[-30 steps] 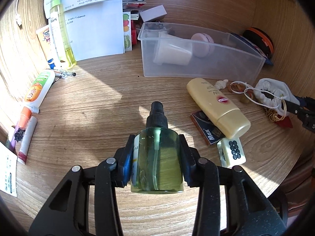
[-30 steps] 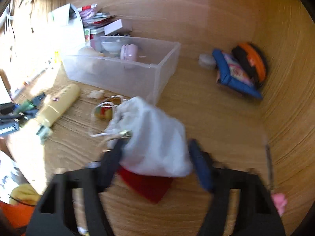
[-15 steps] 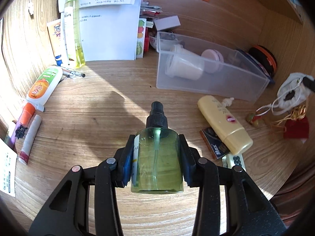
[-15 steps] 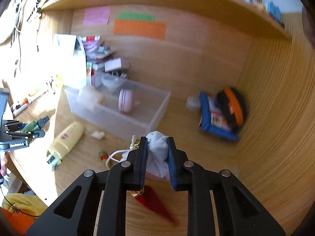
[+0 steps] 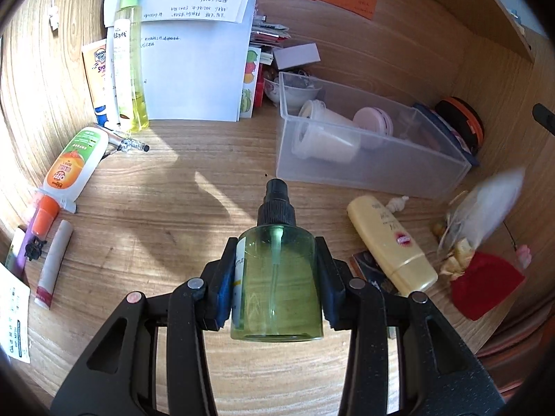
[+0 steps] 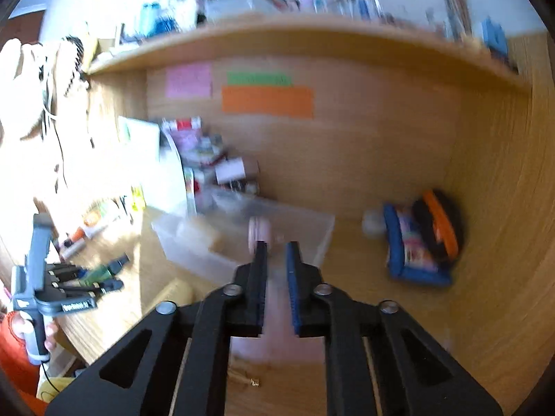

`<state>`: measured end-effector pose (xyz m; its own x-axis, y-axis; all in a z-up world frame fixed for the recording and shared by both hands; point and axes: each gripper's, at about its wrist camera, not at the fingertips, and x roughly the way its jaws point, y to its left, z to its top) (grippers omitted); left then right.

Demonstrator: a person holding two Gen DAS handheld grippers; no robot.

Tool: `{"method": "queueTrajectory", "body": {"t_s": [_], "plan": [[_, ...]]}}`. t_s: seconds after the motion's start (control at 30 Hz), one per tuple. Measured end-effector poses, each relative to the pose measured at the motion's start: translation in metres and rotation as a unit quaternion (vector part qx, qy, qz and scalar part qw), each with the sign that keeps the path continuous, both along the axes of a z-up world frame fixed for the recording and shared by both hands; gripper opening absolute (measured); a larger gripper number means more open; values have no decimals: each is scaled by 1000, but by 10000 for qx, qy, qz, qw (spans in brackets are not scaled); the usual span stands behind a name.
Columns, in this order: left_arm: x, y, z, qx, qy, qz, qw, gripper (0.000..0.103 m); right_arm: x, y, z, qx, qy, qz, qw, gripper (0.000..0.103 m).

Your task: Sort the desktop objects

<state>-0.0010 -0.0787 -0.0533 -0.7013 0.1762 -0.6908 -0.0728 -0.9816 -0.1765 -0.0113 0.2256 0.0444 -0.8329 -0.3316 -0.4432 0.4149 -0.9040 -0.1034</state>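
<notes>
Left gripper (image 5: 277,277) clamped on a green spray bottle (image 5: 277,287), black cap pointing forward above the desk (image 5: 156,225); right gripper (image 6: 275,253) pinched on a blurred white drawstring pouch (image 5: 485,204), lifted.

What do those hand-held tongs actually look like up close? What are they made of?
Both look alike. The left tongs have two matte black plastic arms with triangular cut-outs, round silver rivets at the joints, and blue pads on the inner faces of the fingers. The right tongs are built the same way. Seen from the right camera, the left tool has a grey handle with white lettering on a black bar.
</notes>
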Motion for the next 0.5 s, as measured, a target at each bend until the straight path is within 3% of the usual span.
{"method": "queueTrajectory", "body": {"t_s": [0.07,0.17,0.23,0.3,0.37,0.5], "plan": [[-1,0,0,50,7,-6,10000,41,-1,-9,-4,299,45,-56,9995,8],[-1,2,-3,61,-47,-44,10000,41,-3,-10,-24,459,-319,-21,9984,8],[-3,3,-5,42,-96,-71,9999,41,-3,-3,-38,582,-515,-202,9968,19],[-4,4,-6,45,-119,-103,9999,41,0,9,-50,519,-689,-333,9957,54],[-6,5,-6,65,-126,-131,9998,41,5,23,-58,361,-856,-397,9949,78],[-10,10,-2,189,-117,-236,9995,41,17,36,-81,242,-1293,-305,9908,82]]}}
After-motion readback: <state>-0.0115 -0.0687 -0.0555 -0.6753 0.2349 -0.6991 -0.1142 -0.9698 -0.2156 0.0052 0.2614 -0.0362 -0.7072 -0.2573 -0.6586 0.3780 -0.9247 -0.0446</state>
